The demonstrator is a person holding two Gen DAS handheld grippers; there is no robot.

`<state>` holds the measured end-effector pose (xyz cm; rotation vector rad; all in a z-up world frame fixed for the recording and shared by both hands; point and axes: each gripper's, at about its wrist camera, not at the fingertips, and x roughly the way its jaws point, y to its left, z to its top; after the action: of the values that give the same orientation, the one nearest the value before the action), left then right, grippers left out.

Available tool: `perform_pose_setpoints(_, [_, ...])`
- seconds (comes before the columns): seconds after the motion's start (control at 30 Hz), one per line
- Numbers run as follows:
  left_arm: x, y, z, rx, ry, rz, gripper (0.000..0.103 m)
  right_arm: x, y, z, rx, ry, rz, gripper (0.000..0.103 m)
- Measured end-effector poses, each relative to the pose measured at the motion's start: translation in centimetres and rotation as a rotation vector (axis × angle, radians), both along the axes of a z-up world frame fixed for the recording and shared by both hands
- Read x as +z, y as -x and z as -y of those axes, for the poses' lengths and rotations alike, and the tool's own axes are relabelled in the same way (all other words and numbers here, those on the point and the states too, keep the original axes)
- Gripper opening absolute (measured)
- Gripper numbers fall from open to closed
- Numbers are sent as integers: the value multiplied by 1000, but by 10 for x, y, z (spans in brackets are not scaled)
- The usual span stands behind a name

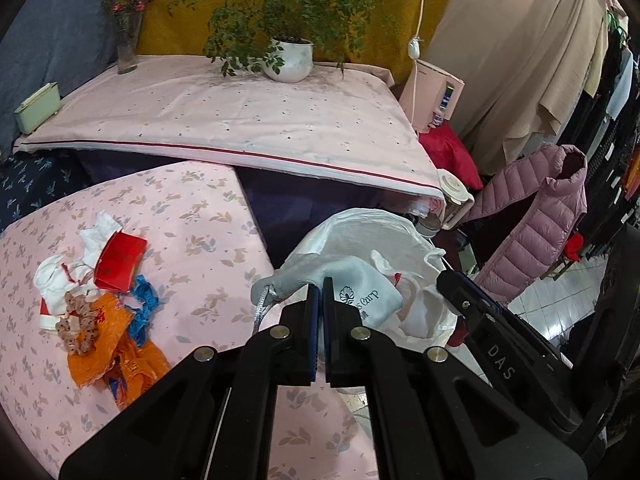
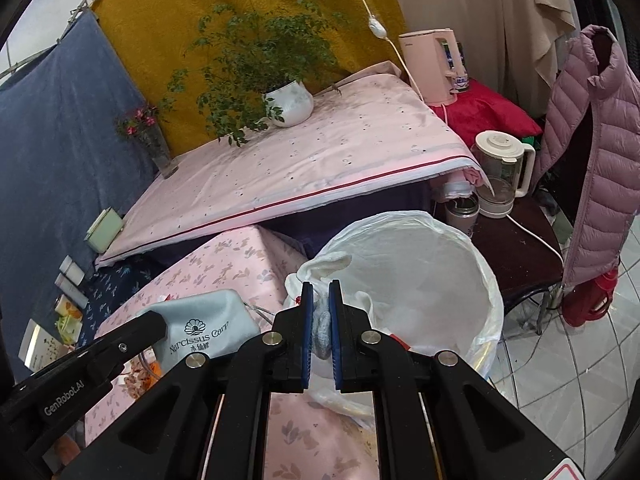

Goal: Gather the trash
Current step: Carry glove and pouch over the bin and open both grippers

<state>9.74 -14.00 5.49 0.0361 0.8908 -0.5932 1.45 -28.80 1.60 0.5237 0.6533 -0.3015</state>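
Pinching one edge of the pale grey-blue fabric pouch printed "Narcissus Carp" [image 1: 360, 296], the left tool [image 1: 320, 292] was clenched on it at the rim of the white plastic-lined trash bin [image 2: 486, 280], while the right tool [image 2: 319, 300] was clenched on a crumpled grey wad [image 2: 322, 326] over the bin's near edge. The pouch hung with its long axis roughly level, running from the bin rim back over the floral pink tabletop [image 1: 208, 216]. Released there, it would likely slide outside the liner. More scraps, including an orange plastic wrapper [image 1: 100, 344], lay well apart.
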Motion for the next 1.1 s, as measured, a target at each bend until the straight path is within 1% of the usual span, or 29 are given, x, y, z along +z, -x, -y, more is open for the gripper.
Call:
perform_pose_setpoints(0.3, [-15, -6, 45, -82, -21, -23, 2, -14, 3, 29, -53, -19, -22, 8])
perform_pose_setpoints(0.4, [-18, -9, 52, -95, -23, -24, 2, -18, 1, 35, -64, -21, -30, 8])
perform_pose_setpoints(0.47, [-20, -12, 55, -104, -7, -28, 3, -21, -1, 38, -69, -20, -36, 8])
perform_pose_setpoints(0.5, [-21, -13, 56, -107, -10, -27, 6, -23, -3, 38, -69, -18, -39, 8])
perform_pose_setpoints(0.57, [-22, -16, 58, -99, -18, -25, 14, -27, -8, 40, -62, -16, -51, 8])
perform_pose_setpoints(0.63, [-23, -18, 57, -83, -17, -30, 31, -29, -11, 40, -60, -14, -56, 14])
perform_pose_setpoints(0.67, [-23, -18, 55, -73, -16, -25, 35, -29, -12, 39, -74, -2, -59, 15])
perform_pose_setpoints(0.7, [-22, -18, 53, -65, -18, -16, 43, -29, -12, 37, -78, 4, -61, 18])
perform_pose_setpoints(0.73, [-21, -18, 51, -56, -23, -2, 46, -28, -13, 37, -75, 1, -60, 26])
perform_pose_setpoints(0.8, [-20, -17, 47, -46, -37, 21, 47, -27, -12, 36, -76, -5, -52, 34])
perform_pose_setpoints(1.0, [-21, -20, 30, -6, -55, 29, 47, -22, -14, 24, -46, 4, -54, 34])
perform_pose_setpoints(1.1, [-22, -22, 19, 21, -56, 23, 47, -19, -14, 17, -31, 7, -51, 36])
